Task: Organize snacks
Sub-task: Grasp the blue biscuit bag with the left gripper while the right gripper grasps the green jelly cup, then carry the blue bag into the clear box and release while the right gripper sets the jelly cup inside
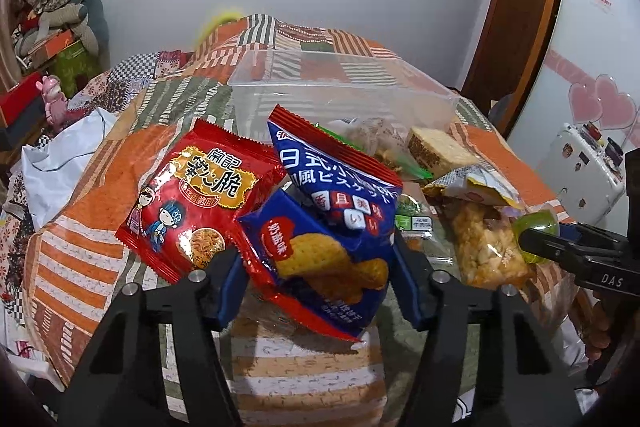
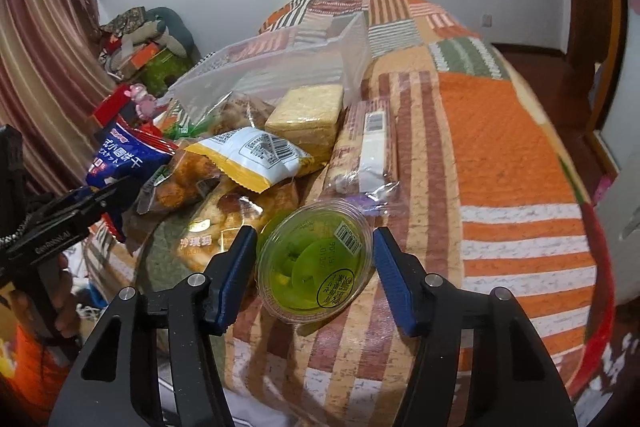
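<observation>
My left gripper (image 1: 316,267) is shut on a blue biscuit bag (image 1: 320,251) and holds it above the patchwork bed. A red noodle-snack pack (image 1: 192,195) hangs against the bag's left side. My right gripper (image 2: 316,259) is shut on a green jelly cup (image 2: 312,263), its fingers (image 2: 240,259) pressing the cup's rim. The cup also shows at the right of the left wrist view (image 1: 536,227). A clear plastic bin (image 1: 340,95) stands behind the snack pile; it also shows in the right wrist view (image 2: 280,67).
Loose snacks lie in front of the bin: a yellow-white pack (image 2: 256,155), a cake block (image 2: 308,115), a fried-snack bag (image 1: 484,243), a wrapped bar (image 2: 372,147). Boxes and clothes (image 1: 52,39) are piled at the left. A white case (image 1: 580,171) stands right.
</observation>
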